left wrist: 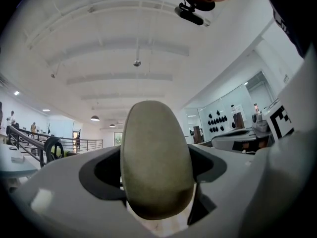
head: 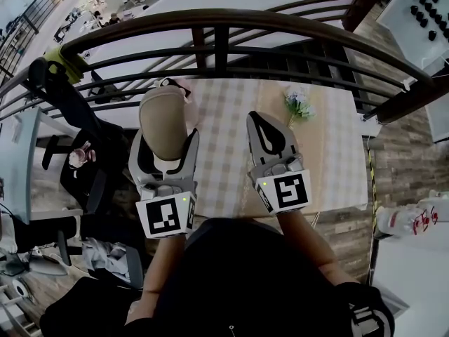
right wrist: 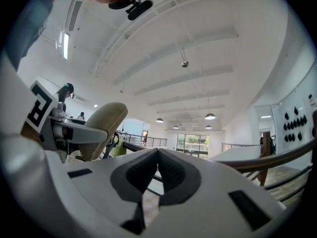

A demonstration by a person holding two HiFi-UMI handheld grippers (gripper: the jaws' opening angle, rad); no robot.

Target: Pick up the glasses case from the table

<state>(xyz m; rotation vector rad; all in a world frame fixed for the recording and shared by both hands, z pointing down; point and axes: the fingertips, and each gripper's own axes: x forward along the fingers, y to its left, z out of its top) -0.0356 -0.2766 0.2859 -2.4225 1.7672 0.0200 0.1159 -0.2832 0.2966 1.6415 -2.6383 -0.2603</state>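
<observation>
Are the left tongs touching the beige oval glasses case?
Touching. The left gripper view shows the left tongs shut on the beige oval glasses case, a jaw pressed against each side.

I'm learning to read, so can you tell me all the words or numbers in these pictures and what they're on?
No words or numbers can be read.
Left gripper: its cube shows only a black-and-white square pattern.
Right gripper: its cube shows the same kind.
Bottles with red labels: too small to read.
Glasses case: plain, no print.
</observation>
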